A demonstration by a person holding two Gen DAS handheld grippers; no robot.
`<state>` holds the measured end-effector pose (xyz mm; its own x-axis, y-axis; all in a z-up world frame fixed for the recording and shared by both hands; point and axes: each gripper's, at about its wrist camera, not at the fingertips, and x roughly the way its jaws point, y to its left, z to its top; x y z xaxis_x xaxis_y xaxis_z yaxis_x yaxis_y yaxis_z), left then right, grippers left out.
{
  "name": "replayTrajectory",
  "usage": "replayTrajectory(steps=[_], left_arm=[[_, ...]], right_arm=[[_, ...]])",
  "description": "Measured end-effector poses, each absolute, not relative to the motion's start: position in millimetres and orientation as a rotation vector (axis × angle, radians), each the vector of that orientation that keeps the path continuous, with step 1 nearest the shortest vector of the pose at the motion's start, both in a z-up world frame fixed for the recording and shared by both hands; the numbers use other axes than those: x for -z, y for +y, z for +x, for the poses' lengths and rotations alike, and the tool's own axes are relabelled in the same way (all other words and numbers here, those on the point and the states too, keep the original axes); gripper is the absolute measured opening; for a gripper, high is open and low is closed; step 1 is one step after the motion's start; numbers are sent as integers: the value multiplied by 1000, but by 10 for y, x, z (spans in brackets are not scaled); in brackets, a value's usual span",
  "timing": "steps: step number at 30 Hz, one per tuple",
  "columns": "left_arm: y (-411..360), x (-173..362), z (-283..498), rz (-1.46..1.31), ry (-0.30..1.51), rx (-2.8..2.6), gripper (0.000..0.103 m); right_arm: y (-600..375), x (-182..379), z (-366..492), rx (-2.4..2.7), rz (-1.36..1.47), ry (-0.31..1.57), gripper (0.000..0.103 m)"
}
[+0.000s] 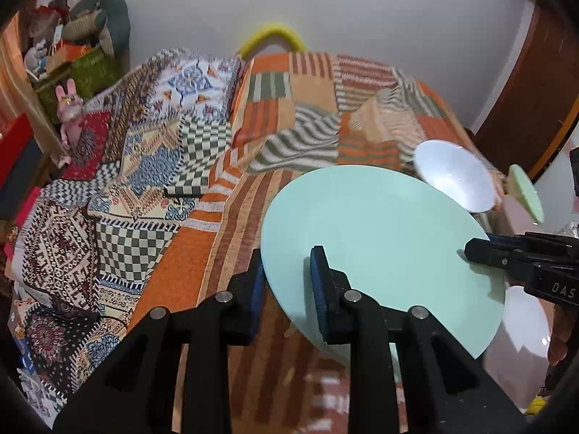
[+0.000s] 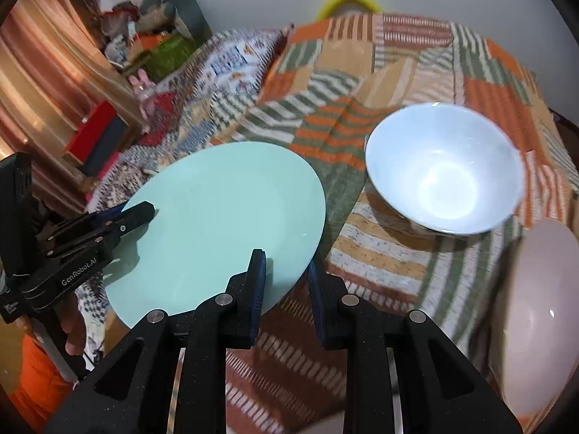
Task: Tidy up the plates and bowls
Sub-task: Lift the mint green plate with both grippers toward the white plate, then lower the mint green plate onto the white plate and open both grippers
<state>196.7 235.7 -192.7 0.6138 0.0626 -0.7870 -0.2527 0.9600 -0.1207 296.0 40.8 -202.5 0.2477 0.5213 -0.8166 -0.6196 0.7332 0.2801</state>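
Two grippers hold one mint-green plate (image 1: 380, 246) between them, above the patterned bed cover (image 1: 282, 115). The left gripper (image 1: 287, 282) is nearly closed and pinches the plate's left rim, one pad above and one below. The right gripper (image 2: 286, 278) is also almost closed, on the near right rim; its left pad lies on the plate's face, and the other pad seems to be under the edge.

The plate tilts, its far side higher, and it seems clear of the cover. A white bowl (image 2: 445, 170) stands on the cover just right of the plate and further away, so it is closer to the right gripper. A pale pink dish (image 2: 535, 311) lies at the near right edge. I judge the plate must travel right toward these, with both hands keeping the same distance.

Readable writing: "GenRobot.AI" on the left gripper's body, and "DAS" on the right one.
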Motion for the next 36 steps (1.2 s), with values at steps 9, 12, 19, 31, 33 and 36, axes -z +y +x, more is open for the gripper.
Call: replayTrajectory(steps=[9,12,19,31,33,36], left_arm=[[1892,1363,1464,-168,805,-152,24],[1743,1247,1326,-159,790,-133,24],[1366,1127,1124,-150,783,-81,24],[756,1205,1010,-115,812,14,25],[670,1248,1009,-113,821,24,25],[570,1336,1021,-117,843,44,25]], right_arm=[[-42,1593,2550,-803,-55,952,21],[-195,1510,2431,-804,-39,926,21],[-624,1383,2197,-782,-17,879,21],[-1276,1454,1952,-704,41,870,21],[-1352,1488,1921,-691,47,876,21],[-1485,1560,1890,-666,54,882,21]])
